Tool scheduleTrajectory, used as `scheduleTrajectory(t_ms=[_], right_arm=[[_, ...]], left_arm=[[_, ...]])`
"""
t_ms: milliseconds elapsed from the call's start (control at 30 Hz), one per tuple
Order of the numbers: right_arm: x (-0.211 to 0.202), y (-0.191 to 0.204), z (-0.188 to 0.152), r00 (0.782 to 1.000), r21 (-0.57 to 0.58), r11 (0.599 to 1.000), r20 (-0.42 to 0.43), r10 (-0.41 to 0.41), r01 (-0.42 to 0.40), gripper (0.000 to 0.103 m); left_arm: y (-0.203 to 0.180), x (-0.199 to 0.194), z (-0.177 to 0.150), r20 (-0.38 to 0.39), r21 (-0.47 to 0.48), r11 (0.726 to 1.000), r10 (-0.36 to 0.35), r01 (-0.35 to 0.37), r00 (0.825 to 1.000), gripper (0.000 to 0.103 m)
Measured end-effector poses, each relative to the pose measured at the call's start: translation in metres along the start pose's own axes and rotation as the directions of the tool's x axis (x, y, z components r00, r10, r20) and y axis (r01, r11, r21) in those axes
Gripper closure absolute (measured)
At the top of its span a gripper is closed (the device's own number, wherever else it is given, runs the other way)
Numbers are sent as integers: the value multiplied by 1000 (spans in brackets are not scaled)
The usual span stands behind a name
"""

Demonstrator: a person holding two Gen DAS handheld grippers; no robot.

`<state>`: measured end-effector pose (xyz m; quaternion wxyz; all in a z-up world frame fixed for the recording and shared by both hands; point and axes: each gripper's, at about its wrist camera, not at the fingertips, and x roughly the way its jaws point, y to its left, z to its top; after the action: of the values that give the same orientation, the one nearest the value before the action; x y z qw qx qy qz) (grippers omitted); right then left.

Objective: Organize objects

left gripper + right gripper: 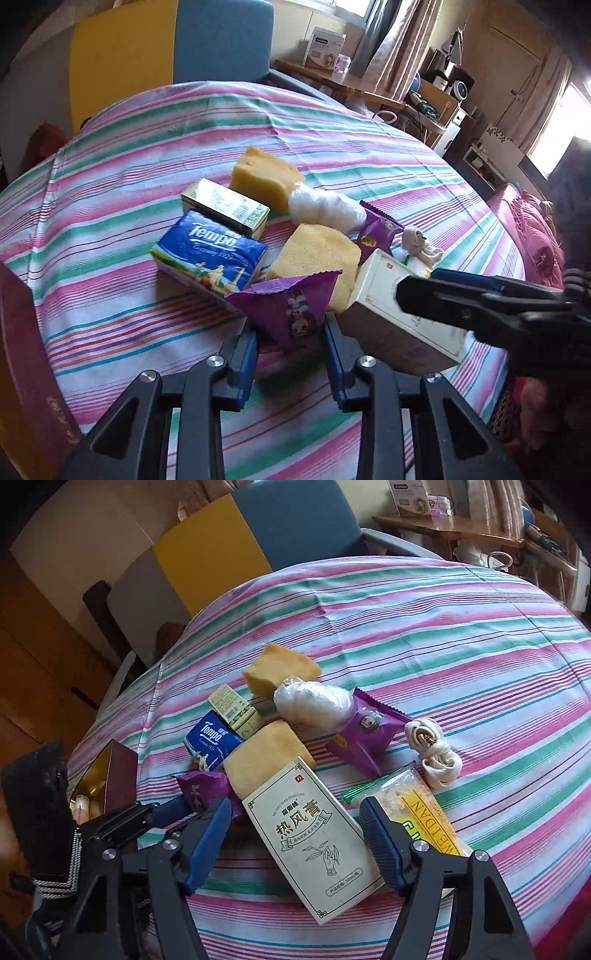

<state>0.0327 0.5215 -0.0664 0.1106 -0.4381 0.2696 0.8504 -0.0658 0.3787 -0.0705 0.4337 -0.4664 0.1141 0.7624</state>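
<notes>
left gripper (290,345) pinches the purple snack packet (286,306); right gripper (295,843) straddles the white box (310,842), jaws spread.

blue tissue pack (210,254): "Tempo", below it "Germany 1929"; same "Tempo" legible in the right wrist view, small line under it too fine there; white flat box (314,842): large Chinese "热风膏" on a banner, Latin line along the top edge looks like "HO SHU SI RE FENG GAO", bottom line ends in "50ml"; small red mark near its top corner, unreadable; yellow snack packet (428,812): "WEIDAN" in red capitals, upside down to the camera; gold-green box (232,712): barcode and small print, unreadable; purple wrappers (291,310): print unreadable; dark red box (33,369): gold lettering along its edge, too blurred
</notes>
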Motion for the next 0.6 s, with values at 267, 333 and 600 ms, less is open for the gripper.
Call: scheduleTrajectory(t_ms=[267,333,600], right_arm=[[10,16,-6,998,-84,996,-55,-16,11,22],[12,18,-7,998,-99,995,-63,-26,20,22],[23,21,-12,989,-150,985,-102,-102,86,43]], left_arm=[[8,-40,-14,21,-21,1000,-17,17,1000,71],[11,-55,-20,30,-29,999,-15,16,999,71],[33,-123,-50,83,-52,998,-12,17,997,71]])
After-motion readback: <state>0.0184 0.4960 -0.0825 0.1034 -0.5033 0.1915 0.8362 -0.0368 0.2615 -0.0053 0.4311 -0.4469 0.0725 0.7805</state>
